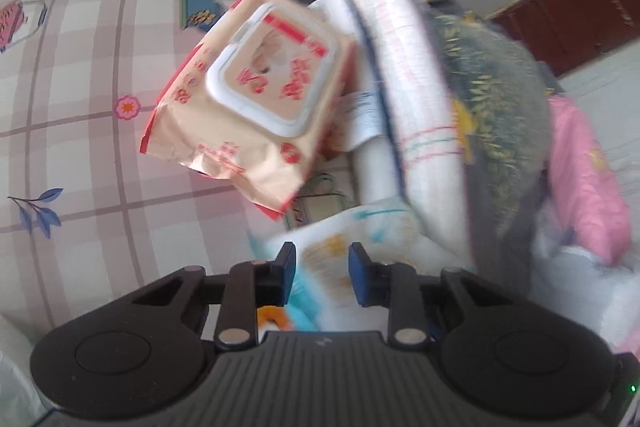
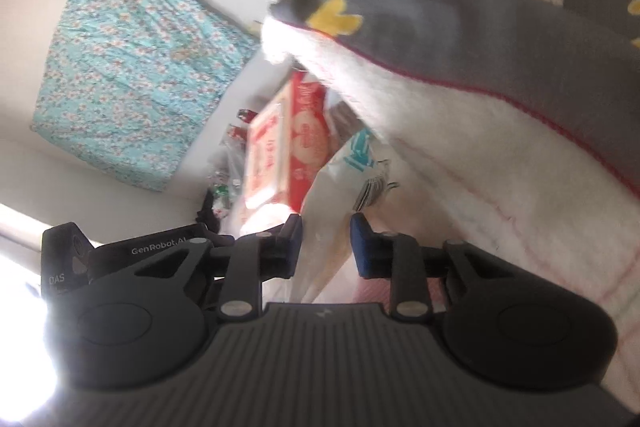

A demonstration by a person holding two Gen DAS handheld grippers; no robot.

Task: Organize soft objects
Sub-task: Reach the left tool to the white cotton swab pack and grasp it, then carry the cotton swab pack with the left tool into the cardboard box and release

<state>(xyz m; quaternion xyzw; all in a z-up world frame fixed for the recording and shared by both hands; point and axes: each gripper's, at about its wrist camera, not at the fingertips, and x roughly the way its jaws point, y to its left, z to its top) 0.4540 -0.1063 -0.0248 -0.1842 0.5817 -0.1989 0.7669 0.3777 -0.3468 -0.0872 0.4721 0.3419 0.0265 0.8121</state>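
Left wrist: your left gripper [image 1: 322, 269] clamps a white printed pack [image 1: 360, 227]; wipes pack [image 1: 256, 95] leans on the towel roll [image 1: 404, 99]. Right gripper [image 2: 325, 245] pinches the same pack's [image 2: 352, 167] edge, apparently sharing its floppy weight.

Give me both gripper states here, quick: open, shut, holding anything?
Left gripper: jaws apart around a white printed soft pack; grip cannot be told.
Right gripper: jaws apart with white printed fabric between them; grip cannot be told.
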